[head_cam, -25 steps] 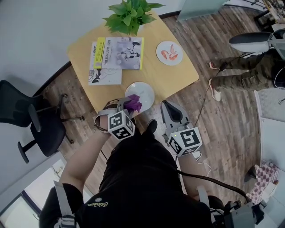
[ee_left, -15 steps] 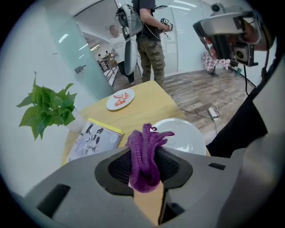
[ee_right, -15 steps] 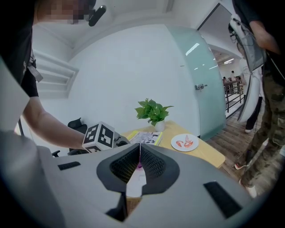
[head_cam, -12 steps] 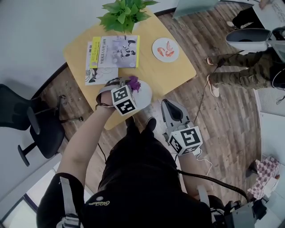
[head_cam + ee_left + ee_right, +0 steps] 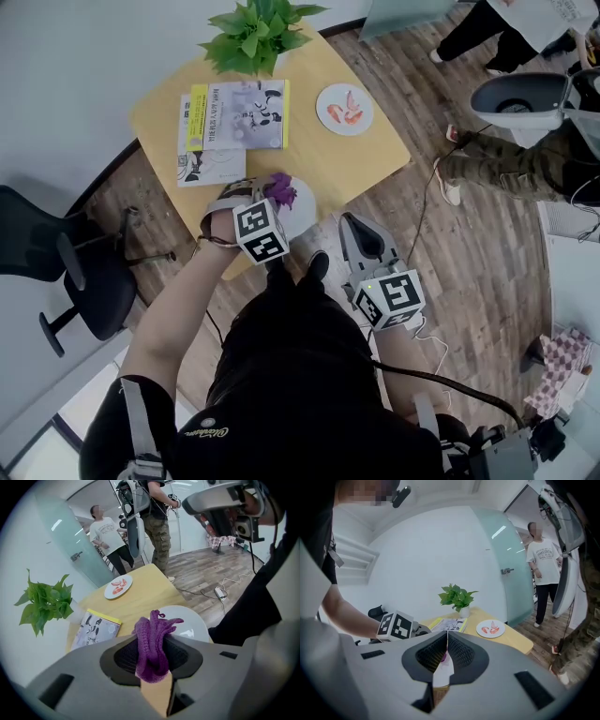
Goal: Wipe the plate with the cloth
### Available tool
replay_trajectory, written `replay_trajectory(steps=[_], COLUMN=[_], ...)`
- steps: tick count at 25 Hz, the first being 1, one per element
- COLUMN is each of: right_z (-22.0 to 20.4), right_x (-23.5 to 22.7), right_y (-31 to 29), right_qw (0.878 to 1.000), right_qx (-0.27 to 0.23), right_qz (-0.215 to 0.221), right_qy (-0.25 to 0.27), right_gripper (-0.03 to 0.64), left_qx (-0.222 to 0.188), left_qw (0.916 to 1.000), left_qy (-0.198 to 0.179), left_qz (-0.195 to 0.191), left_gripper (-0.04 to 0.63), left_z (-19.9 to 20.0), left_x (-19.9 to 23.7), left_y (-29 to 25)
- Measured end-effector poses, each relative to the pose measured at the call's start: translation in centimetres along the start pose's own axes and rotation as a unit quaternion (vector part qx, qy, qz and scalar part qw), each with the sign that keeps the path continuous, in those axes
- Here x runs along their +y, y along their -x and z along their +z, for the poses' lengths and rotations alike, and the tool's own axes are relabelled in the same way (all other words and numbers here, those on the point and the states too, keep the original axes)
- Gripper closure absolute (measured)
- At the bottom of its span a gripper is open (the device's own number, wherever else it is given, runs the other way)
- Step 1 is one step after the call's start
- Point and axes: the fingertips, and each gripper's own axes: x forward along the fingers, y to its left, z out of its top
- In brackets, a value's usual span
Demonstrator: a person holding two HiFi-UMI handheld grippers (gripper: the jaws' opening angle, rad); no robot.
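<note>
Left gripper (image 5: 272,191) clamps the purple cloth (image 5: 152,639) tight, its bunched end poking out over the white plate (image 5: 305,214). The plate sits at the near edge of the table (image 5: 375,155). Books (image 5: 230,127) and plant (image 5: 251,37) are farther back. Right gripper (image 5: 352,223) has jaws pressed together on nothing, held off the table just right of the plate.

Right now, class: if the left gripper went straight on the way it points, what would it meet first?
Probably the white plate, which lies just beyond the purple cloth clamped in the left gripper; the gap between cloth and plate is unclear.
</note>
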Motion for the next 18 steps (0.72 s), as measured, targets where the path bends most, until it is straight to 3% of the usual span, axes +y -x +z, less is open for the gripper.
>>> replay_trajectory(steps=[8,18], right_z=[0.5,0.2], right_x=[0.2,0.2], right_y=[-0.2,-0.2], right_qw=[1.000,1.000], right_qx=[-0.004,-0.004], right_qz=[0.004,0.003], right_qy=[0.002,-0.002], right_gripper=[0.607,0.607], left_qx=[-0.003,0.020], left_qw=[0.9994,0.9950], left_qy=[-0.012,-0.058], left_qz=[-0.031,-0.078], left_gripper=[0.468,0.468], left_z=[0.3,-0.2], left_x=[-4.0,-8.9], left_y=[0.8,0.8])
